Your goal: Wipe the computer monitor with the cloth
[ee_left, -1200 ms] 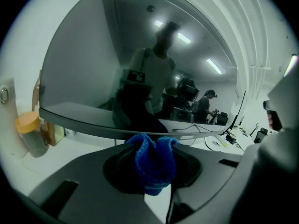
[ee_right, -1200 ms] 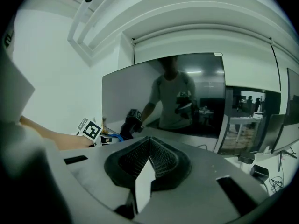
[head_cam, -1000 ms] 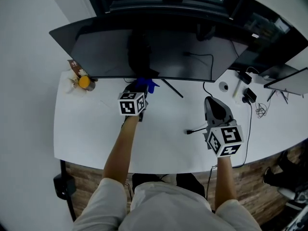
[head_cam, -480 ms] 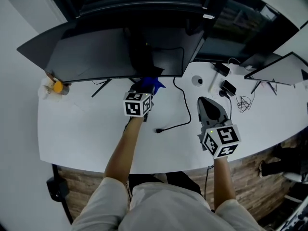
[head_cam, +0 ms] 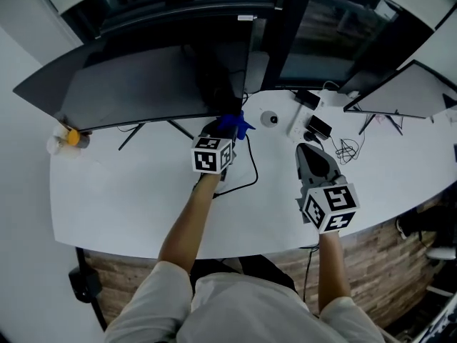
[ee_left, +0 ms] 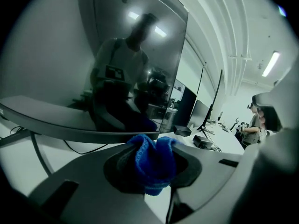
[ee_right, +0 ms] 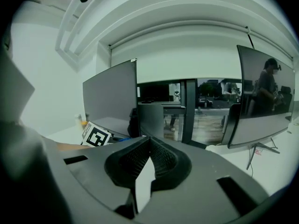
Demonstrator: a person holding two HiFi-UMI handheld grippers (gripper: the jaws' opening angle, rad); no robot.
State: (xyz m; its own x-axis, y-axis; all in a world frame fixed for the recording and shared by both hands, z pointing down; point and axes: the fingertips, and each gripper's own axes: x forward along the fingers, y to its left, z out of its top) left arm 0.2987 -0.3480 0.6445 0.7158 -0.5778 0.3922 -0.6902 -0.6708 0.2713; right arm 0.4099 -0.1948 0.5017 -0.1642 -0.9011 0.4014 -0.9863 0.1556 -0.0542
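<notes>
On the white curved desk (head_cam: pixel 121 199), two screens are standing in my head view: one wide dark curved computer monitor (head_cam: pixel 143 84) straight ahead of me and one smaller dark flat monitor (head_cam: pixel 400 91) off to my right. I am holding two grippers. My left gripper (head_cam: pixel 223 131) is pinching the one bunched blue knitted cloth (ee_left: pixel 152 160) between its jaws, and the cloth is hanging just in front of the curved monitor's lower edge, near its right end; I cannot tell whether it is touching the glass. My right gripper (ee_right: pixel 148 146) is hovering over the desk well apart from the screens, its jaws pressed together with nothing between them.

One thin black cable (head_cam: pixel 250 170) is looping across the desk right beside my left gripper. Between the two monitors, one small white round disc (head_cam: pixel 270 118), one black adapter block (head_cam: pixel 319 127) and one tangle of thin wire (head_cam: pixel 348 148) are lying on the desk. At the far left edge, one small orange object (head_cam: pixel 71 137) is sitting under the curved monitor's corner.
</notes>
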